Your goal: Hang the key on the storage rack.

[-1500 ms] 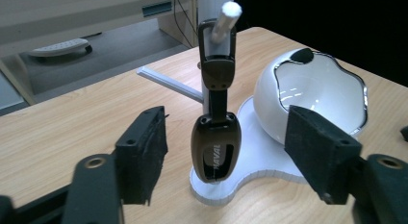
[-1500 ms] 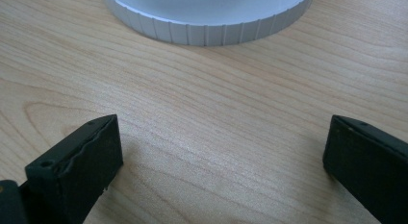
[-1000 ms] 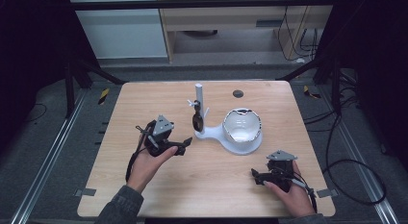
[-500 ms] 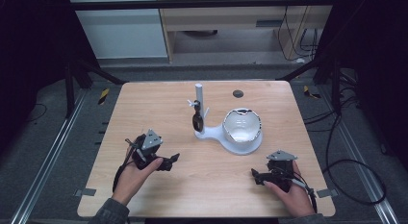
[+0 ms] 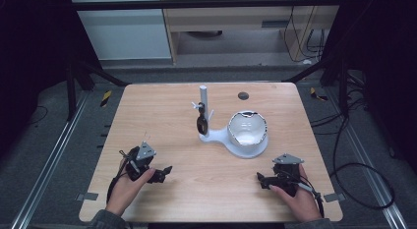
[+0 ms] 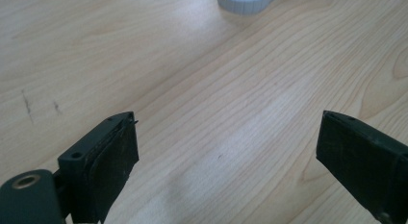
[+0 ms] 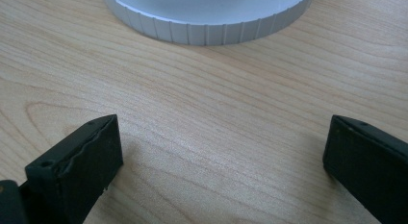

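Both grippers rest low on the wooden table (image 5: pixel 162 121), near its front edge, and each has its jaws wide apart with nothing between them. The left gripper (image 5: pixel 165 172) and the right gripper (image 5: pixel 260 178) point toward the white stand (image 5: pixel 221 136) at the table's middle, well apart from it. I count one stand with one upright post (image 5: pixel 203 99), one dark object (image 5: pixel 201 124) hanging on it, and one bowl (image 5: pixel 247 129). I judge that no grasp is started; the next move needs a reach forward.

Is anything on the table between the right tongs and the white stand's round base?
Nothing visible. The right tongs stand open over bare wooden table, and the white stand's round base lies straight ahead.
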Demonstrator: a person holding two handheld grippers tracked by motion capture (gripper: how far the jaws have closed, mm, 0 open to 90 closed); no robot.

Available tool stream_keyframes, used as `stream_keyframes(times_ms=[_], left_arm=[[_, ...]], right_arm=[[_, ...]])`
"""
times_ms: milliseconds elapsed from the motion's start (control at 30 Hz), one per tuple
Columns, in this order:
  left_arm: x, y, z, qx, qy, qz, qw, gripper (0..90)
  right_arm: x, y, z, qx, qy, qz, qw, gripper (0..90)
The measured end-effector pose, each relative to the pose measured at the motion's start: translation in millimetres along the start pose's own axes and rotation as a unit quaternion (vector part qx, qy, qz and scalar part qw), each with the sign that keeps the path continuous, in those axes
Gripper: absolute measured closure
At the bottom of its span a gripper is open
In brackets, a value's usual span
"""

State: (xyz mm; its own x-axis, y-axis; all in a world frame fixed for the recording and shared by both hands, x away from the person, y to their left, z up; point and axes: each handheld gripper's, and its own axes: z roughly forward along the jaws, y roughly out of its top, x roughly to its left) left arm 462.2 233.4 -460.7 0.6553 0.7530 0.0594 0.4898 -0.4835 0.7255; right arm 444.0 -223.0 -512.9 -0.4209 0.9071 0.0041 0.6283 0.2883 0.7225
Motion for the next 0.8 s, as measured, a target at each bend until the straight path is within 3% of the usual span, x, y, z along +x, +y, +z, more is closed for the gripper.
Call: stream_keyframes(times_ms=[267, 600, 800], left_arm=[[7.9, -15.4, 1.1, 0.028, 0.008, -0.003, 0.9996, 6.9], [30.0, -36.5, -1.0, 0.024, 0.029, -0.05, 0.9981, 6.9], [34.2, -45.7, 2.7, 0.028, 0.029, -0.061, 0.9973, 6.9]], right_arm=[[0.0, -0.1, 0.0, 0.0, -0.001, 0.0, 1.0, 0.4], [0.1, 0.0, 0.0, 0.0, -0.001, 0.0, 1.0, 0.4], [0.0, -0.2, 0.4, -0.001, -0.003, -0.002, 1.0, 0.4]])
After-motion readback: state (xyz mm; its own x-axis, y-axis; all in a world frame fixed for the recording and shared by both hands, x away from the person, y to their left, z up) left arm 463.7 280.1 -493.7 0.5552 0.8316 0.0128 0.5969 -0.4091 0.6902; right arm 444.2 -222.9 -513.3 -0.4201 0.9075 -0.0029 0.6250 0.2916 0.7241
